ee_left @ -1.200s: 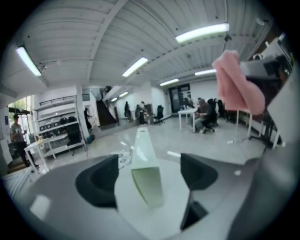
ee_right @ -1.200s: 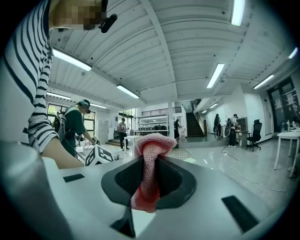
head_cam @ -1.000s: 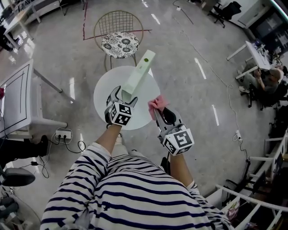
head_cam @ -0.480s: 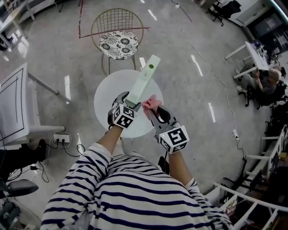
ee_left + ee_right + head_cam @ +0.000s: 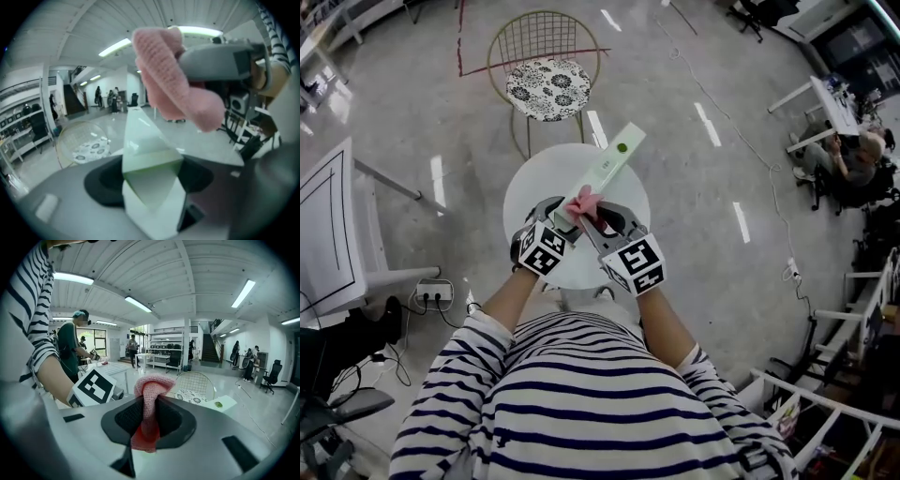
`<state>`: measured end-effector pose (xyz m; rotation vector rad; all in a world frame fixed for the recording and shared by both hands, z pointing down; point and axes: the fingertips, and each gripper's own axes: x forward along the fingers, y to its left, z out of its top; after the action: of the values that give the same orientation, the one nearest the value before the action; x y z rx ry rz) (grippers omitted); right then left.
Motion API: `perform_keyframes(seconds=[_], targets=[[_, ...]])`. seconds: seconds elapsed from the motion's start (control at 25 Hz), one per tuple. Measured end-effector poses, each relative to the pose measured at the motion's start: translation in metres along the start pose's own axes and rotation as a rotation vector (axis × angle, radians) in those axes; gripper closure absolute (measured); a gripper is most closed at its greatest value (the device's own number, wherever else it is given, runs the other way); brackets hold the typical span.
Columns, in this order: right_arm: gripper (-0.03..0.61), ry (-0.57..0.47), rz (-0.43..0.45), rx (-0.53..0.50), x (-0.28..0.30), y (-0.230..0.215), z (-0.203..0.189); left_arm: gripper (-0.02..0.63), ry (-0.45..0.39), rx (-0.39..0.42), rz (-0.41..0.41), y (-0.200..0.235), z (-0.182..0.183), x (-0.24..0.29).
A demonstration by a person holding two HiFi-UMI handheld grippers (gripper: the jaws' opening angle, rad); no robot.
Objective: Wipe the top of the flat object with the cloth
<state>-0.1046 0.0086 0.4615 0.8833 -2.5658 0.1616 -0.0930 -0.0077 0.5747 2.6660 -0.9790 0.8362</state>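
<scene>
Head view: the left gripper holds the box by its near end over the counter; the right gripper holds the cloth just above it. Left gripper view: the fingers, which have just been closing, clamp what looks like light, crushable cardboard, best gripped endwise; right gripper view: the fingers pinch the soft cloth.

Round white table stands on a glossy grey floor that shows streaks of ceiling-light glare. Also on the floor: a gold wire chair with a patterned seat cushion, just beyond the table's far side. White power strip sits near left of the table. White desk stands at the left edge.
</scene>
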Motion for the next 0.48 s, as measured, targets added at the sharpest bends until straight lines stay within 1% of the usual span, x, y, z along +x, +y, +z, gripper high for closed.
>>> perform_keyframes(seconds=[0.24, 0.4, 0.48], targets=[[0.522, 0.098, 0.095, -0.077, 0.028, 0.024, -0.015, 0.290, -0.001, 0.015, -0.018, -0.007, -0.004, -0.010], [0.522, 0.138, 0.124, -0.155, 0.042, 0.030, -0.027, 0.290, 0.004, 0.009, -0.014, -0.008, -0.006, -0.012], [0.522, 0.145, 0.144, -0.176, 0.045, 0.029, -0.032, 0.290, 0.008, 0.010, -0.010, -0.010, -0.007, -0.011]])
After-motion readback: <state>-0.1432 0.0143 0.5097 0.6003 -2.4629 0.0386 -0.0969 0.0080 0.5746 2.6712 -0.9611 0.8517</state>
